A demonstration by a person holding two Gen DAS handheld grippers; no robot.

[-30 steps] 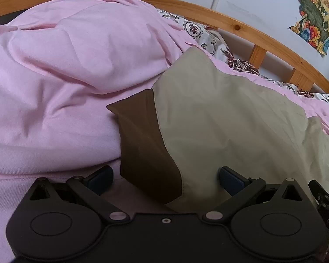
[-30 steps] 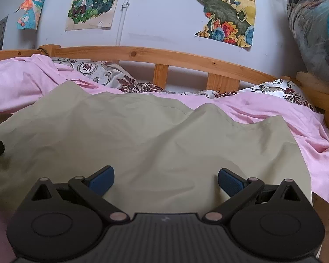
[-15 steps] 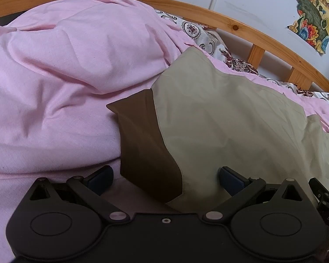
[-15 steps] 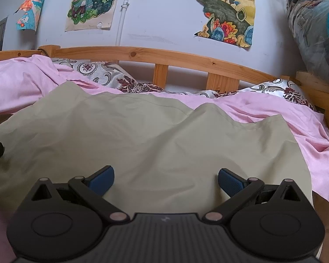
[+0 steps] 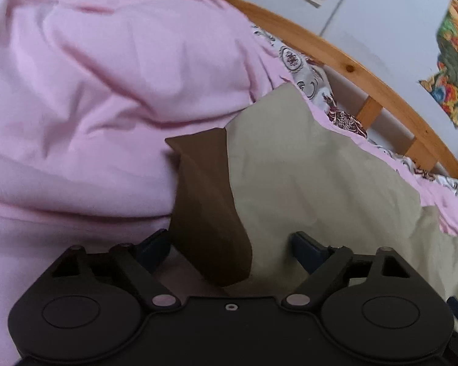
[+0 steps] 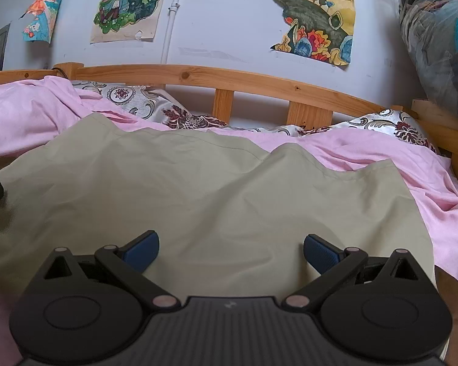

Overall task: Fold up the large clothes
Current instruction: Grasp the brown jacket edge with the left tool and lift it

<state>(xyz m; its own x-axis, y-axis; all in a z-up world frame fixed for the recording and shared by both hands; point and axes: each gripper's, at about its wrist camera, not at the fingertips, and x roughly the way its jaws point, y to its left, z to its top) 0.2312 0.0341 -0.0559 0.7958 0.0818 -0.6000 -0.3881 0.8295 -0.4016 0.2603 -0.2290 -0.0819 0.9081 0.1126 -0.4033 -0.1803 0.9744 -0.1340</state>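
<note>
A large khaki garment (image 5: 305, 167) lies spread on the bed, also filling the middle of the right wrist view (image 6: 198, 183). Its near left corner is a dark brown panel (image 5: 207, 198), turned up in a fold. My left gripper (image 5: 229, 241) straddles that brown corner; its jaws are closing, with the fold between them and the pads not pressing on it. My right gripper (image 6: 230, 242) stands open over the garment's near edge, with flat cloth between its fingers and nothing gripped.
A rumpled pink duvet (image 5: 91, 91) is heaped left of the garment and runs behind it (image 6: 381, 152). A wooden bed rail (image 6: 229, 76) and patterned pillows (image 6: 137, 100) lie beyond. A stuffed plastic bag (image 6: 436, 45) stands at the far right.
The left wrist view has rolled, so the bed and rail now tilt. The left fingers stand slightly closer together around the brown corner. The right view is unchanged.
</note>
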